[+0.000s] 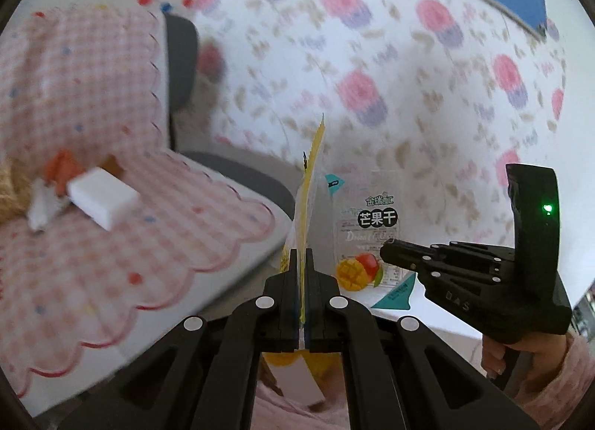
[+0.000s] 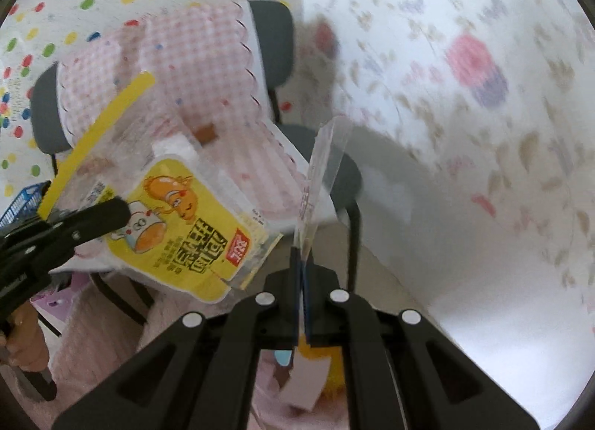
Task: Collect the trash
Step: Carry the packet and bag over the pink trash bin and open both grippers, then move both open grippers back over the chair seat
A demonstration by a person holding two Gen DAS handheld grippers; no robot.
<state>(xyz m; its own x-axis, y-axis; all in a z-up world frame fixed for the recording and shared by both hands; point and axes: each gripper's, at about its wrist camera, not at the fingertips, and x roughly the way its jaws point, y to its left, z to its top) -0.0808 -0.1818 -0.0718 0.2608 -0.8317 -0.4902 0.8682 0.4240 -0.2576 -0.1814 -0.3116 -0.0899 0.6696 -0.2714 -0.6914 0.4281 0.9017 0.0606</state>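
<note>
I have both tongs pinched fully closed, each on one wrapper, so two pieces of trash are in hand and carried edge-on, which keeps them clear of the lenses. Nearest me, the left gripper [image 1: 302, 262] clamps the yellow snack wrapper [image 1: 310, 184] by its lower edge; from its own camera I see only a thin yellow sliver rising toward twelve o'clock, while the right camera shows its face, yellow with an orange cartoon figure, at about nine o'clock. The right gripper [image 2: 301, 262] likewise nips the clear dried-mango packet [image 2: 327, 158], which stands up at twelve o'clock in its view and shows its mango picture at about three o'clock from the left camera. I judge the edge grips are chosen because the film is thin and flat. Beyond the wrappers sits one grey chair [image 2: 271, 36] under a pink checked cover [image 1: 111, 103], at nine to ten o'clock in the left view. On its seat I count one white block [image 1: 102, 197], one orange scrap [image 1: 61, 168] and one white crumpled bit [image 1: 39, 207], probably trash not yet collected. Farthest is a flower-print cloth [image 1: 372, 58]. I can pick out no bin for certain.
</note>
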